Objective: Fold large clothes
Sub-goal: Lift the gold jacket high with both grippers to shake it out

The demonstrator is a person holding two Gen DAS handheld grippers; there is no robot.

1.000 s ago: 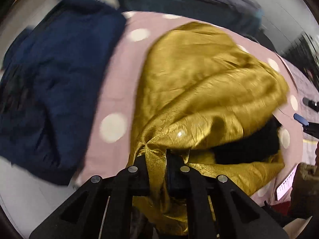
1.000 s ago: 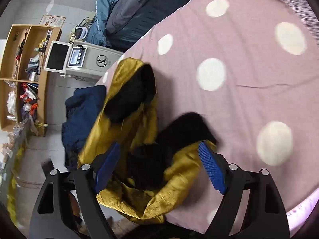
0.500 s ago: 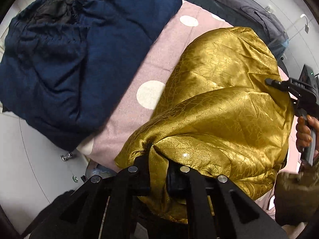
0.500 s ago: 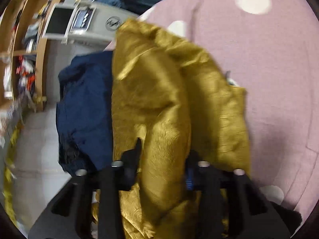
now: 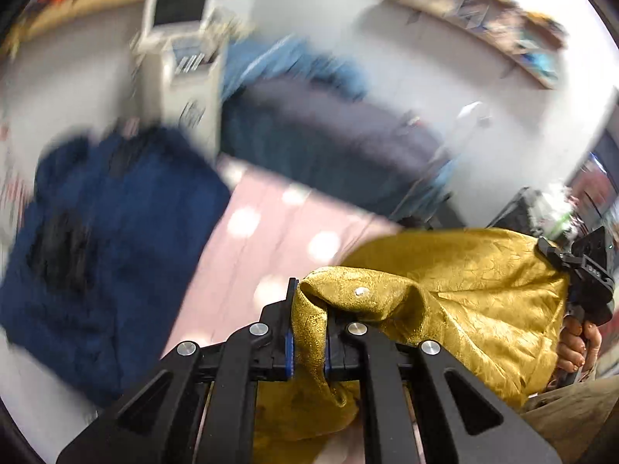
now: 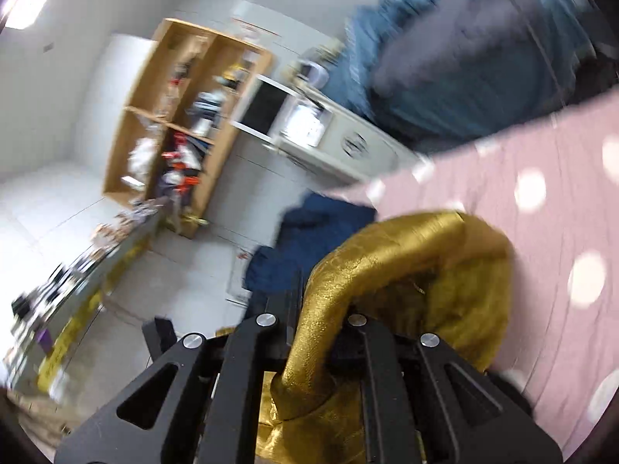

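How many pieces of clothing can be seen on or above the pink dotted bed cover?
2. The shiny gold satin garment hangs between both grippers' fingers; the dark blue fleece garment lies at the cover's left edge. Blurred blue-grey clothing behind may hide more.

Both views are smeared with motion blur. The gold garment runs off below each frame, and its bunched folds cover the pads of the left claw and right claw. The shelf contents are too blurred to name. The hand on the far handle is cut by the frame's edge.
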